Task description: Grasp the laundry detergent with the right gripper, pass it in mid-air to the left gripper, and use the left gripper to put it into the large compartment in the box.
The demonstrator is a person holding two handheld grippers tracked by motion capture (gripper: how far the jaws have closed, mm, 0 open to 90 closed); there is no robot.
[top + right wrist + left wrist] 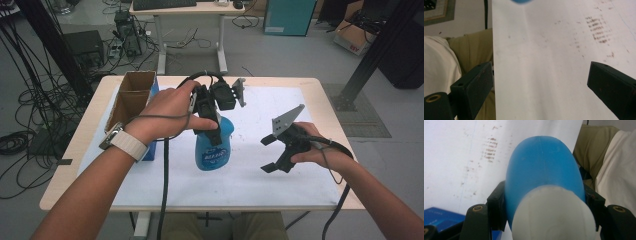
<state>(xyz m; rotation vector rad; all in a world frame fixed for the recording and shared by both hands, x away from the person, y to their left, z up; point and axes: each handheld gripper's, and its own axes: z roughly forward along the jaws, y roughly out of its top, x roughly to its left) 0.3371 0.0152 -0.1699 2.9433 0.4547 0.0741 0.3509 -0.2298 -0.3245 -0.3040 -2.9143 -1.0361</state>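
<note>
Far left on the table [75,150]: open cardboard box [131,95] w/ a blue box [152,150] just beside it, partly behind the person's left forearm. Left gripper [212,127] comes down from above onto the blue bottle [214,147] near the middle of the white sheet [280,180] — jaws clamped tight on either side of it, just below the white cap [554,215]. Bottle upright, label facing the person. Right gripper [267,154] is well apart to the bottle's right, over bare sheet — jaws spread wide, nothing btwn them.
</note>
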